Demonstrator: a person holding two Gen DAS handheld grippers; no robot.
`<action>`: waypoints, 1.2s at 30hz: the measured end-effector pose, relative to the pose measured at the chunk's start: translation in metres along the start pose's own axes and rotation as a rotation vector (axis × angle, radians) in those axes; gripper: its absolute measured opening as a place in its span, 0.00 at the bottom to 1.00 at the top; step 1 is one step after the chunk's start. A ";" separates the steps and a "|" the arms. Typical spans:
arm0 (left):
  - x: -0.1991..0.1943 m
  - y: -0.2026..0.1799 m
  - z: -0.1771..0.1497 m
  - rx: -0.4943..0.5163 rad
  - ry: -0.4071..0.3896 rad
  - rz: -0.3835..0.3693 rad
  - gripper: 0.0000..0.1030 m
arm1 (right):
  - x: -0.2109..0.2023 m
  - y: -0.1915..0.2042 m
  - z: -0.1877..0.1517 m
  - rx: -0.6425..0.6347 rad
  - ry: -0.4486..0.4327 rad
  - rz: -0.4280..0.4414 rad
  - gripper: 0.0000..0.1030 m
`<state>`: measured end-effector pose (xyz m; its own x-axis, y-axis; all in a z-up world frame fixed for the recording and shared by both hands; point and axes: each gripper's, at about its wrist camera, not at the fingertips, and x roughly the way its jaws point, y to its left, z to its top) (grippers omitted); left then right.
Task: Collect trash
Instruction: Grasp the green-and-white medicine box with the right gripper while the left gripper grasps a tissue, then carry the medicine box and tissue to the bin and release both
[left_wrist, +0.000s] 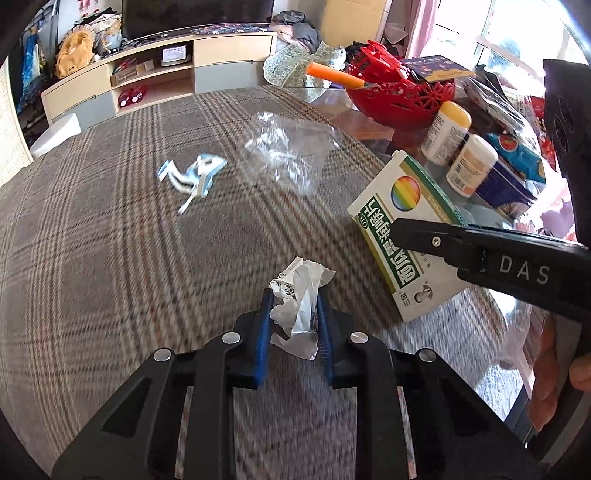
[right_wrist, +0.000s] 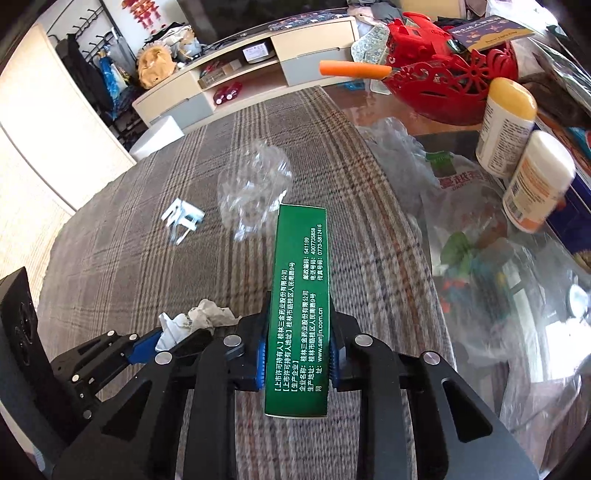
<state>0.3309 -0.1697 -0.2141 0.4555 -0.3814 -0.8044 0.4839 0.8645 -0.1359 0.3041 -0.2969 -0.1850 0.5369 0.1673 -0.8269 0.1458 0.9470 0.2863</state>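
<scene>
My left gripper (left_wrist: 293, 306) is shut on a crumpled white paper scrap (left_wrist: 301, 295), held above the plaid tablecloth (left_wrist: 129, 258); it also shows in the right wrist view (right_wrist: 195, 319). My right gripper (right_wrist: 297, 325) is shut on a green and white medicine box (right_wrist: 301, 295), seen to the right in the left wrist view (left_wrist: 399, 229). A crumpled clear plastic wrapper (left_wrist: 288, 155) and a blue and white torn wrapper (left_wrist: 194, 175) lie on the cloth farther ahead.
A red openwork basket (left_wrist: 402, 99) with an orange stick (left_wrist: 334, 75), two white bottles (left_wrist: 445, 127) (left_wrist: 471, 164) and plastic bags (right_wrist: 480, 221) crowd the glass table at the right. A TV cabinet (left_wrist: 147, 77) stands beyond.
</scene>
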 end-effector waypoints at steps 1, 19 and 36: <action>-0.005 -0.001 -0.007 0.004 0.006 0.005 0.20 | -0.003 0.001 -0.007 0.000 0.006 0.000 0.24; -0.109 0.007 -0.160 -0.140 0.005 0.028 0.20 | -0.072 0.039 -0.149 -0.092 0.003 -0.014 0.24; -0.083 0.003 -0.261 -0.200 0.115 0.015 0.21 | -0.035 0.041 -0.254 -0.083 0.119 0.019 0.24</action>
<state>0.0993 -0.0494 -0.2986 0.3679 -0.3377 -0.8664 0.3146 0.9220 -0.2258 0.0806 -0.1944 -0.2671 0.4362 0.2116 -0.8746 0.0651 0.9620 0.2652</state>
